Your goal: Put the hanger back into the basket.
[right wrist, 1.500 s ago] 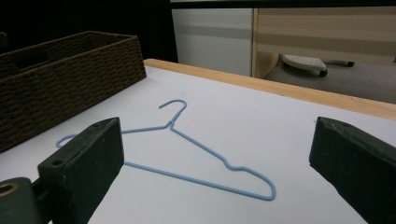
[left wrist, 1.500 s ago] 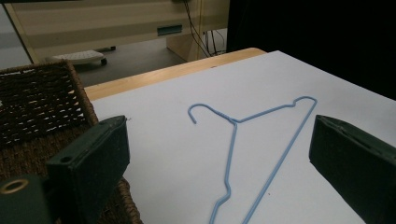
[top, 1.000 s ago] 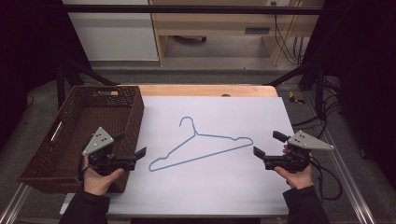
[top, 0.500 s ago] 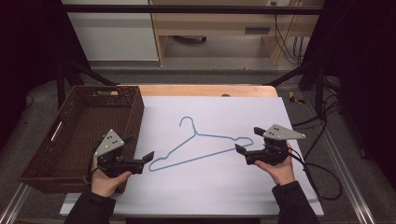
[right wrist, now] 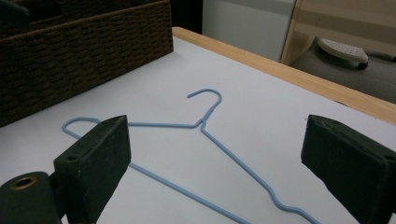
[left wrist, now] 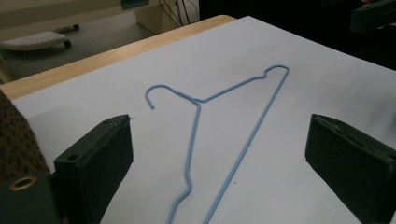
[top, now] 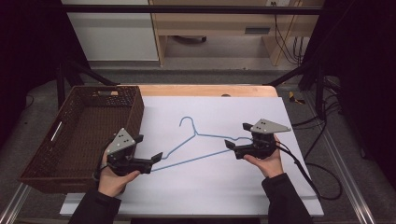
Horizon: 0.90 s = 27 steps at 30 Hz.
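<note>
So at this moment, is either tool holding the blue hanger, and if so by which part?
Nothing is held. The hanger lies flat on the white sheet; the left tool and right tool are both open, one at each end.

The hanger is thin blue wire, smooth, probably plastic-coated. It lies on matt white paper over a pale wooden tabletop. The basket is rough brown wicker.

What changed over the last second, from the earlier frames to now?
Both hands moved inward: the left claw and the right claw closed in on the two ends of the blue hanger, jaws open, nothing gripped. The hanger and the wicker basket stayed put.
</note>
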{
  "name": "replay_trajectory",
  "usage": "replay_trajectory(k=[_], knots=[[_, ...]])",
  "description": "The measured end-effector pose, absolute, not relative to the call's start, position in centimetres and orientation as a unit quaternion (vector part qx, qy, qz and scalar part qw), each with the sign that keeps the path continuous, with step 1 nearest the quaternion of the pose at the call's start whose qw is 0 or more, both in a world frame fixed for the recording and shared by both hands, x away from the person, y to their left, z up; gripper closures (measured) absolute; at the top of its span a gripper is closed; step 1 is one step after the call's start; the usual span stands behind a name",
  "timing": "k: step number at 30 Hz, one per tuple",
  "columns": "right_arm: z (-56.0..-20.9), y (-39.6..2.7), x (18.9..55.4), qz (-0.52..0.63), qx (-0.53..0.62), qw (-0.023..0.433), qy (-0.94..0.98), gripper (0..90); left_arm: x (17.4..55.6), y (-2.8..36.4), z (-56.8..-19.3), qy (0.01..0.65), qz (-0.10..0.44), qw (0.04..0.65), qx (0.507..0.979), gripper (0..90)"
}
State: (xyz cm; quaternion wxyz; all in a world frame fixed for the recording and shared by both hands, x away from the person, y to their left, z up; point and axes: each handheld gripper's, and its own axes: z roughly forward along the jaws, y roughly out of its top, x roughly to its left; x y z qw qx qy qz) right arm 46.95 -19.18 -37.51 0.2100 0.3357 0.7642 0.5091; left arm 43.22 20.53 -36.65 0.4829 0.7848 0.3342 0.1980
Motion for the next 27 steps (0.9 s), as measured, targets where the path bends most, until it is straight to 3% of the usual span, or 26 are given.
replay_trajectory(k=[12,27], knots=[[-37.9,-20.8,45.3,0.52,0.337,0.205,0.757,6.9,48.6,16.3,-37.5,0.345,0.175,0.437,0.812,11.5],[-39.5,-23.6,43.6,0.521,0.362,0.21,0.744,5.5,52.4,13.7,-39.6,0.357,0.146,0.42,0.822,17.5]])
